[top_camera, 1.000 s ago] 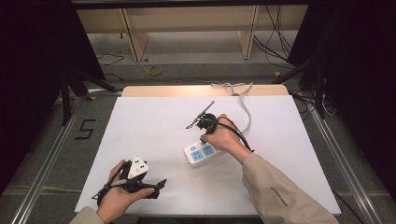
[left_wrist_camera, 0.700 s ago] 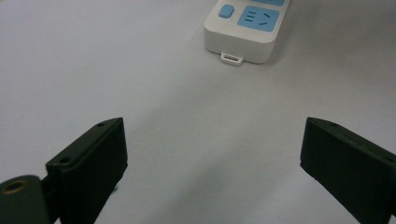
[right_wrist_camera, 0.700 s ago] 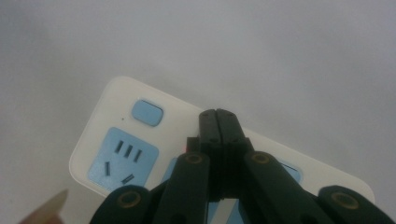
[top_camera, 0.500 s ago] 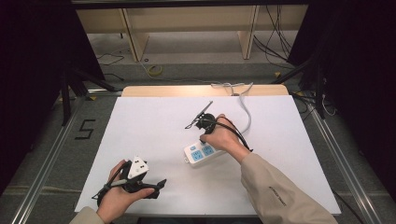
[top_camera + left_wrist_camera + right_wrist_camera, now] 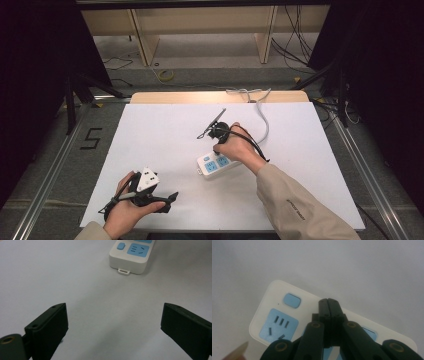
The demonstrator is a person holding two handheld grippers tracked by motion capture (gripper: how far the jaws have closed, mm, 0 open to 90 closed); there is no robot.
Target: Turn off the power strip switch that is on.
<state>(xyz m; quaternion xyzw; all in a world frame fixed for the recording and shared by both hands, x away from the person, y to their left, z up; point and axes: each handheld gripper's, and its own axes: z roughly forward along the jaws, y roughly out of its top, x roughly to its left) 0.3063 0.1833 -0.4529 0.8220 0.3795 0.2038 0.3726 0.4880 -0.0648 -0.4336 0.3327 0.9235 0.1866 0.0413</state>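
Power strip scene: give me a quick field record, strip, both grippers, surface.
surface: white table
power strip: white with blue sockets, flat on the table, cable running to the far edge
right gripper: jaws shut with nothing between them, tips over the strip beside its blue button
left gripper: jaws open with nothing between them, near the front edge, apart from the strip
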